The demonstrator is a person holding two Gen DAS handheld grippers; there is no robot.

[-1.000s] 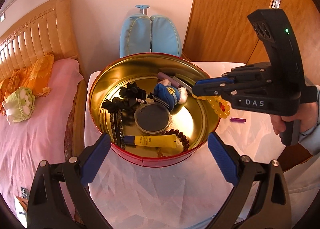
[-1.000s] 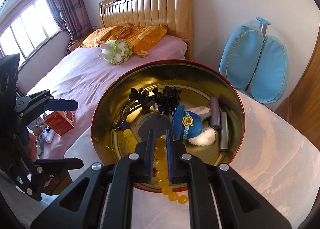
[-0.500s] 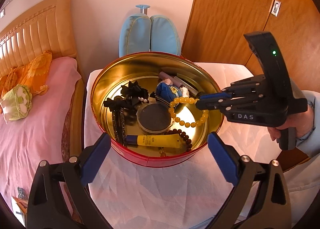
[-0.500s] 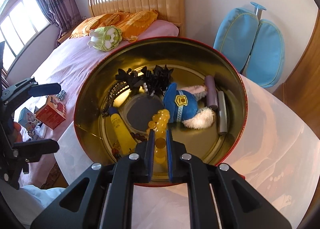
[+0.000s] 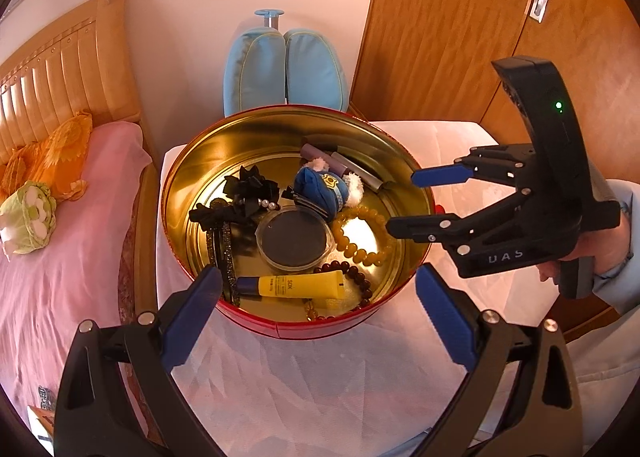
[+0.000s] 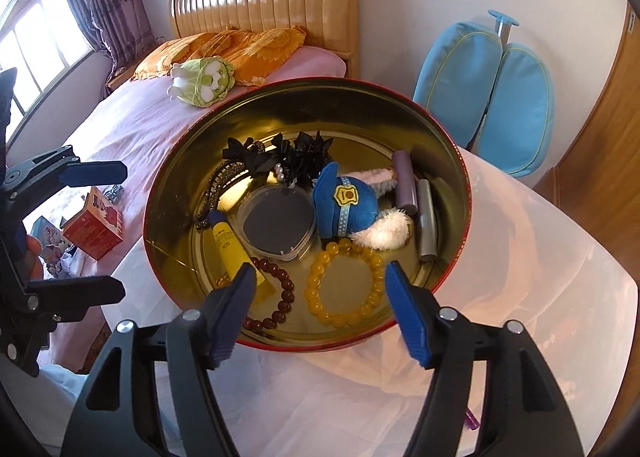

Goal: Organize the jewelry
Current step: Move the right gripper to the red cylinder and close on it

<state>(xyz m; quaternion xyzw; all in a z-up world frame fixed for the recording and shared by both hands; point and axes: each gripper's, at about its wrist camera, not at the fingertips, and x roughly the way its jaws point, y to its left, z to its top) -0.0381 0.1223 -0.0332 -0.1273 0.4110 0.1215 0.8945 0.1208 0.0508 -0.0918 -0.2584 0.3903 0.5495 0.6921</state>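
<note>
A round red tin with a gold inside (image 5: 208, 161) (image 6: 168, 185) stands on a white-covered table. A yellow bead bracelet (image 5: 362, 235) (image 6: 344, 289) lies flat on the tin's floor beside a dark red bead bracelet (image 5: 352, 275) (image 6: 280, 289). My right gripper (image 5: 404, 201) (image 6: 320, 289) is open and empty, over the tin's near rim, just above the yellow bracelet. My left gripper (image 5: 316, 301) (image 6: 100, 229) is open and empty, in front of the tin's rim.
The tin also holds a blue plush cap (image 6: 344, 205), a round black-lidded case (image 6: 276, 223), a yellow tube (image 6: 230, 245), black hair clips (image 6: 280, 155) and two lipstick-like tubes (image 6: 414, 193). A small purple item (image 6: 472, 421) lies on the table. A bed (image 5: 60, 237) stands left, a blue chair (image 5: 284, 69) behind.
My right gripper carried the yellow bracelet over the tin, then opened. The bracelet dropped and now lies on the tin's floor. My left gripper stayed open.
</note>
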